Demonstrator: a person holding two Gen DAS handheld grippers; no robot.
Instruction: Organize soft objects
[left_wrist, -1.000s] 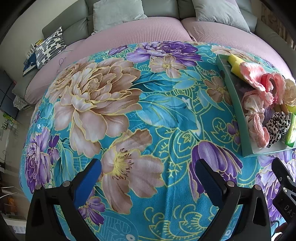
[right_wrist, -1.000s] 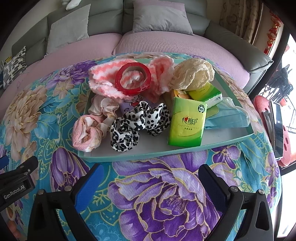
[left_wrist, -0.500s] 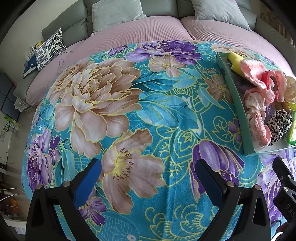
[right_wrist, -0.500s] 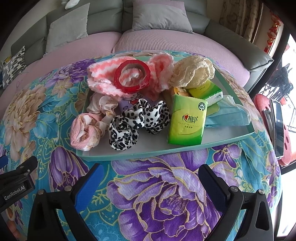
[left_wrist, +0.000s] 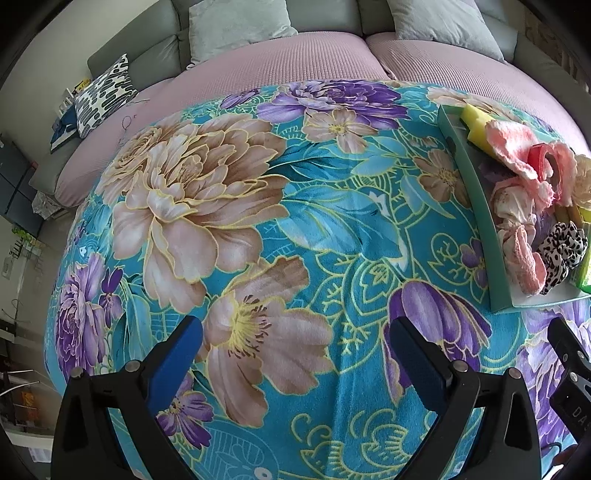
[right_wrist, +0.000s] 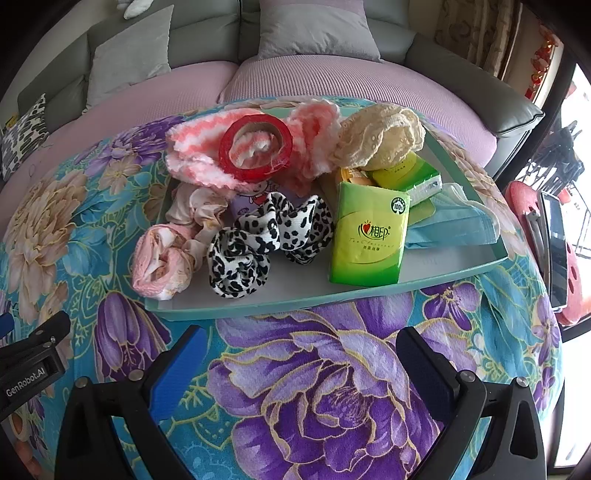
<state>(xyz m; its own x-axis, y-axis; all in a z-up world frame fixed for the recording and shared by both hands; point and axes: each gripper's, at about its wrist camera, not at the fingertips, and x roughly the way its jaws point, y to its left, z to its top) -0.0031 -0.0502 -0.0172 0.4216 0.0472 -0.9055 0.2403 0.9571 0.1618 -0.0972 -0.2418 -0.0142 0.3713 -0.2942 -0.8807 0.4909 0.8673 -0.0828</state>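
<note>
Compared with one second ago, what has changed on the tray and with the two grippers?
The left gripper turned slightly left, so the tray slid toward the right edge of its view. The right gripper barely moved. Both jaws stayed open and empty; the scrunchies and tissue pack lie as before.

Purple pack (right_wrist: 246, 202) under scrunchies (right_wrist: 258, 240)

Scrunchies (right_wrist: 266, 240) left in tray (right_wrist: 369, 295), tissue pack (right_wrist: 367, 240) right, mask (right_wrist: 454, 221) beyond.
</note>
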